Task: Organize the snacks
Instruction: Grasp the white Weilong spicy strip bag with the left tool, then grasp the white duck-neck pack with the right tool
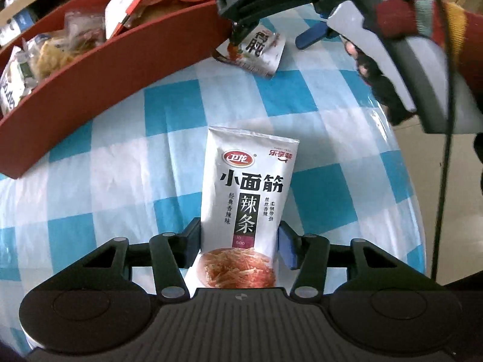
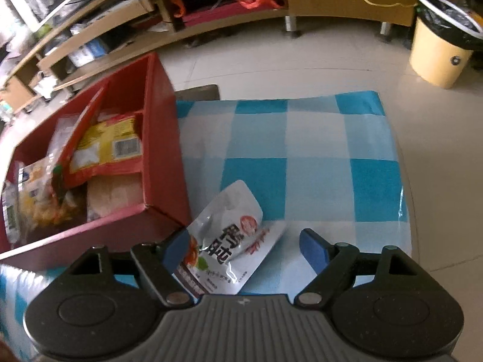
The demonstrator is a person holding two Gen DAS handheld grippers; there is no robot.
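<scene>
Straddling pouch (image 2: 232,241), right claw (image 2: 244,247) (spread), left claw (image 1: 240,241) gripping packet (image 1: 246,199)

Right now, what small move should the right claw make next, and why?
Probably close the right claw: its fingers stand open around the silver snack pouch lying on the checked cloth beside the red box, so gripping comes before lifting.

A yellow bin (image 2: 437,54) stands on the tiled floor (image 2: 332,69) near wooden shelving (image 2: 211,9).

Blue-and-white checked table (image 2: 317,138), bearing a red snack box (image 2: 163,150) and two white snack packets (image 1: 247,199) (image 2: 232,238).
</scene>
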